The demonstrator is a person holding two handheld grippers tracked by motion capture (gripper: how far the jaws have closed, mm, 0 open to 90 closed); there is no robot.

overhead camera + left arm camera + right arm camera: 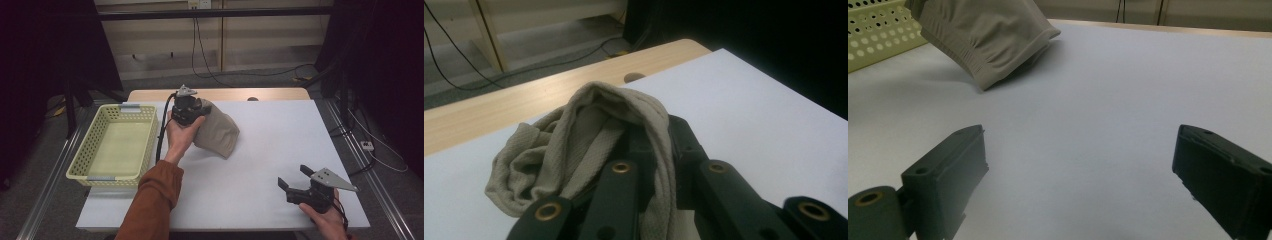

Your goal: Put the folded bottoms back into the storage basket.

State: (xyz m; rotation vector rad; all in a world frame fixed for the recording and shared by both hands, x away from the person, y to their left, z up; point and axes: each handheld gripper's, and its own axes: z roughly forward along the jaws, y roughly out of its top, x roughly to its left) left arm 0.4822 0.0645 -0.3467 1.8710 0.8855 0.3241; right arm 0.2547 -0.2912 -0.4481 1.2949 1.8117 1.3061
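Observation:
A beige knitted cloth (217, 131) hangs from my left gripper (199, 114) over the white table top, its lower edge touching the surface. In the left gripper view the cloth (589, 140) is bunched between the black jaws, which are shut on it. The right gripper view catches the cloth's (990, 35) ribbed hem at the upper left. My right gripper (291, 180) rests near the table's front right corner, jaws wide apart and nothing between them; its own camera looks past them (1080, 170) onto bare table.
A pale yellow perforated basket (87, 150) stands on the left side of the table, next to the left forearm in a rust-coloured sleeve. The white mat (280, 135) covers a wooden table. Cables trail on the floor behind.

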